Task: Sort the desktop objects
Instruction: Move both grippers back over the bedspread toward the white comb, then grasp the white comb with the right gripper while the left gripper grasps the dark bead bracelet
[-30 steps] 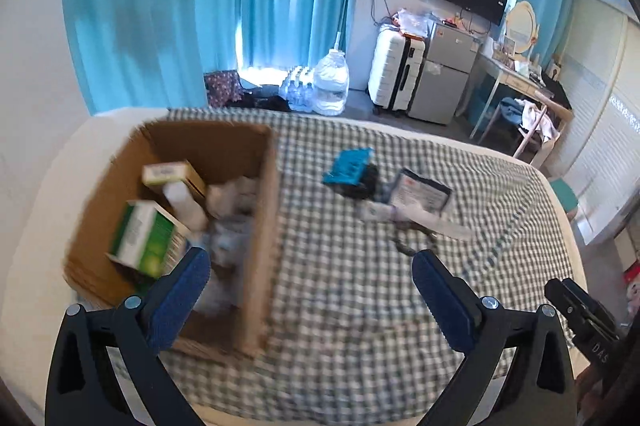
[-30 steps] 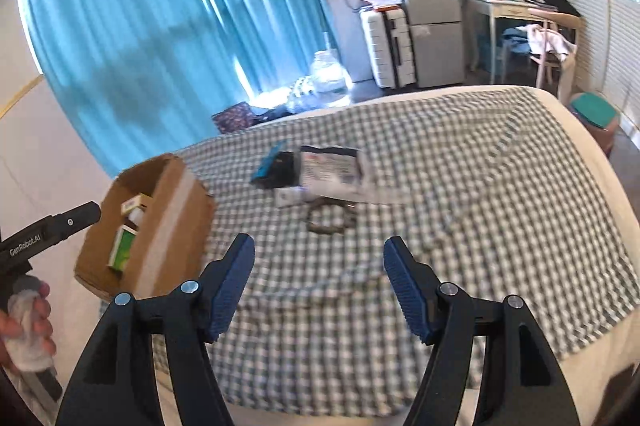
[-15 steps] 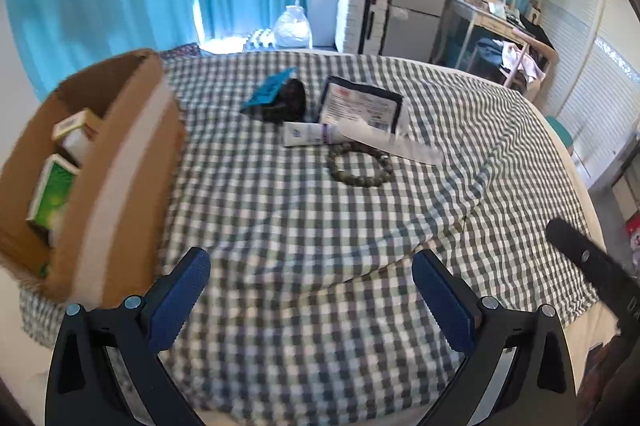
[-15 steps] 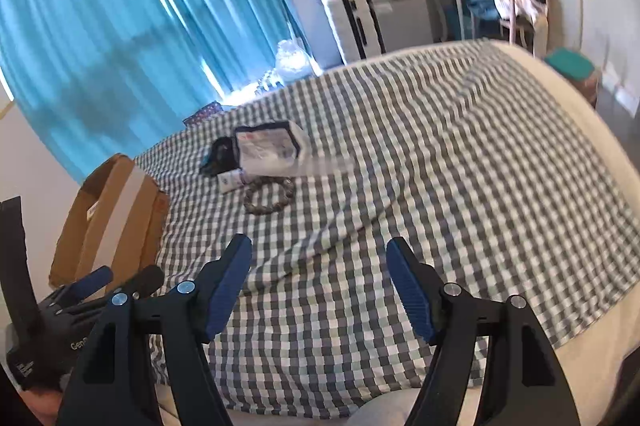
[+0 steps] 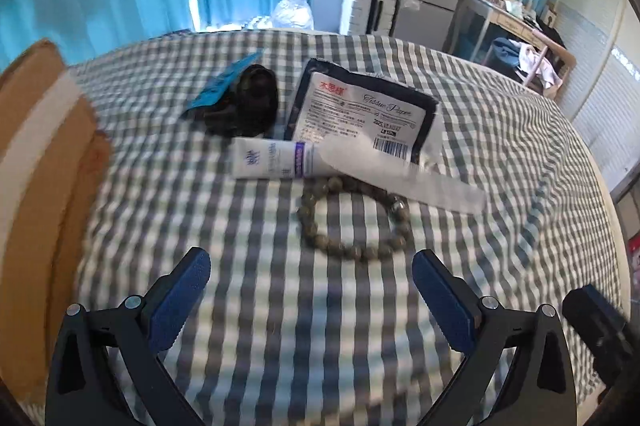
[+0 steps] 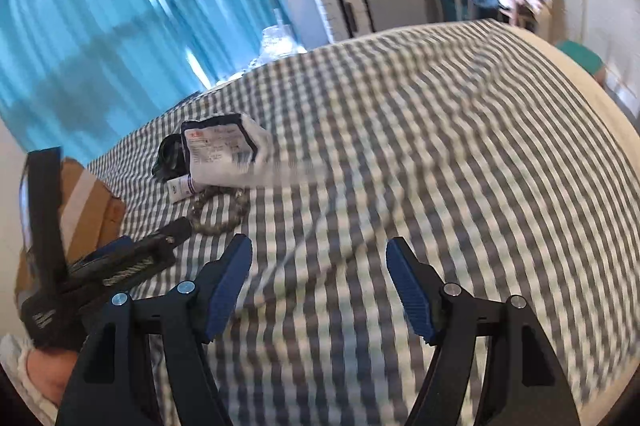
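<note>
Left wrist view looks steeply down on a checked cloth [image 5: 280,306], with the left gripper [image 5: 311,276] hanging over it, jaws spread wide and nothing between them. Just beyond the blue fingertips [image 5: 182,290] lies a bracelet [image 5: 354,218] of dull brown-grey beads, a closed ring flat on the cloth. Touching its far side is a white tube [image 5: 276,159] with purple print, lying crosswise, with a pale flat strip [image 5: 404,174] running from it out to the right. Behind those sits a tissue pack [image 5: 360,110] with a dark border and a barcode label, and to its left a black bundle [image 5: 246,102] with a blue tag [image 5: 224,82] on it. A cardboard box [image 5: 36,186] stands at the far left edge of the cloth.

Right wrist view shows the right gripper [image 6: 319,262] angled down over bare cloth, well to the right of the items, its jaws also spread and empty. The left gripper appears at the lower left there, held in a person's hand [image 6: 44,374], its tip near the bracelet.
</note>
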`<state>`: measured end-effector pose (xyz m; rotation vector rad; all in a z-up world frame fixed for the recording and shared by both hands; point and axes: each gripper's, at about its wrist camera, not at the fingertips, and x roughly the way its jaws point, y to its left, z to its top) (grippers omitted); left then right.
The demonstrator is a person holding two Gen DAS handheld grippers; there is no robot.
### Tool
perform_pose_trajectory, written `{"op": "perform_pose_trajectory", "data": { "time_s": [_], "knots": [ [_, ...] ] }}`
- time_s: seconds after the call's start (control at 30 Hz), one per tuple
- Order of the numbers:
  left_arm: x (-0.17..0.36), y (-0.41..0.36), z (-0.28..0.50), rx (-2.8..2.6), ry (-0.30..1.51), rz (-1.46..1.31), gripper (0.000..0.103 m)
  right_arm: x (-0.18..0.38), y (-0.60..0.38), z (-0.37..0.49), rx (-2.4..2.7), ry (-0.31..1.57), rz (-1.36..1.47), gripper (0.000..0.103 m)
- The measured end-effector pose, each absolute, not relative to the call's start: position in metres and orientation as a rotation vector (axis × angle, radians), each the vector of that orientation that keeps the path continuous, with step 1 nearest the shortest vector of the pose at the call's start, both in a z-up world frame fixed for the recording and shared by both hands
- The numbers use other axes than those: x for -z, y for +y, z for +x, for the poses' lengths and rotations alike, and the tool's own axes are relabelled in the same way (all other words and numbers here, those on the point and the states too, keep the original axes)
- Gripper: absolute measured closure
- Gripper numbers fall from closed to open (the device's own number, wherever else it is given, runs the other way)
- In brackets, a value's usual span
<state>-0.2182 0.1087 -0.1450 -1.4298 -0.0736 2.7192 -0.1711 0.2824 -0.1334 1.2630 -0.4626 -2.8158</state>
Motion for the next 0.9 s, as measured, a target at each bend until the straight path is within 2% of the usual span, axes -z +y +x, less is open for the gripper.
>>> {"op": "perform_pose_trajectory", "data": {
  "time_s": [0.1, 0.17, 0.23, 0.27, 0.3, 0.33, 0.53, 0.63, 0.73, 0.9],
  "knots": [
    [0.164, 0.107, -0.239, -2.680, -0.066, -1.478, 0.002, 0.134, 0.268, -0.200, 2.801, -0.259, 1.206, 0.033],
    [0.178, 0.102, -0.252, -2.668, -0.063, -1.537, 0.008, 0.137, 0.255, -0.220, 2.765, -0.084, 1.177, 0.033],
    [0.184, 0.095, -0.258, -2.681, -0.087, -1.544, 0.040, 0.143, 0.246, -0.240, 2.744, 0.066, 1.176, 0.034],
    [0.184, 0.094, -0.258, -2.700, -0.074, -1.509, 0.051, 0.148, 0.244, -0.249, 2.731, 0.102, 1.190, 0.033],
    [0.181, 0.094, -0.257, -2.693, -0.042, -1.461, 0.075, 0.151, 0.243, -0.256, 2.722, 0.116, 1.206, 0.033],
    [0.181, 0.095, -0.258, -2.672, -0.039, -1.446, 0.091, 0.156, 0.241, -0.264, 2.704, 0.134, 1.231, 0.033],
    [0.178, 0.075, -0.252, -2.569, -0.185, -1.466, 0.091, 0.178, 0.220, -0.282, 2.598, 0.266, 1.246, 0.033],
    [0.168, 0.058, -0.241, -2.660, -0.177, -1.448, 0.092, 0.179, 0.204, -0.281, 2.563, 0.410, 1.203, 0.022],
    [0.159, 0.036, -0.230, -2.733, -0.201, -1.439, 0.092, 0.182, 0.194, -0.287, 2.556, 0.540, 1.162, 0.021],
    [0.155, 0.017, -0.221, -2.730, -0.207, -1.471, 0.092, 0.201, 0.184, -0.310, 2.394, 0.470, 1.332, 0.021]
  ]
}}
